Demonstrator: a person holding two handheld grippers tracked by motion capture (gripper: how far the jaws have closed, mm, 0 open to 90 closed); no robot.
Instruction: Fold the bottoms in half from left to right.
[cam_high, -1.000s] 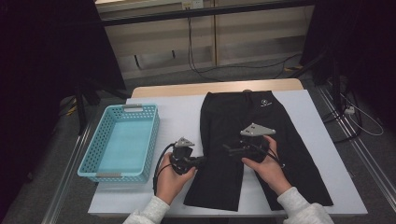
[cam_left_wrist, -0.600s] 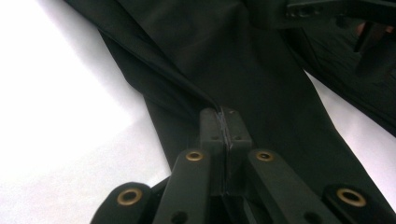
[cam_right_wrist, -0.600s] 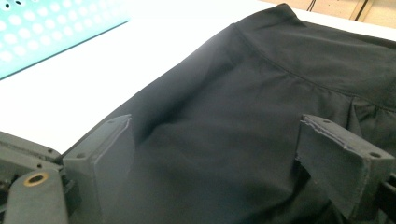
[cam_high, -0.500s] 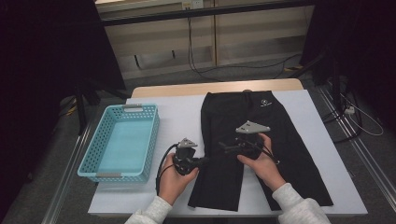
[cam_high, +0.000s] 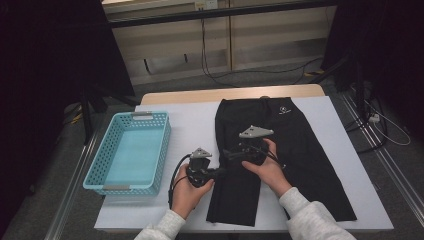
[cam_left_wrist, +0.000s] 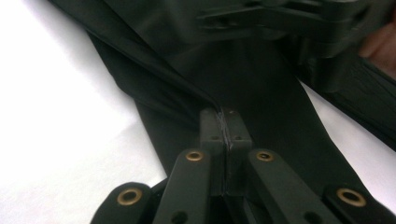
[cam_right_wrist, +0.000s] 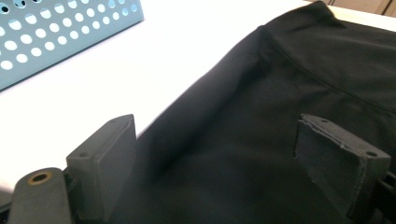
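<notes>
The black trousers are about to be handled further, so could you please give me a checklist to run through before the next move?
1. Left gripper pinching the black trousers edge: ok, jaws shut on fabric.
2. Right gripper jaws apart: ok.
3. Right pads touching cloth: cannot tell.
4. Trousers lie on the table: ok.
5. Blue basket apart from the trousers: ok.

Black trousers lay on a white surface.
The basket was pale blue, its walls patterned with round holes; the trousers bore a small white logo.
</notes>
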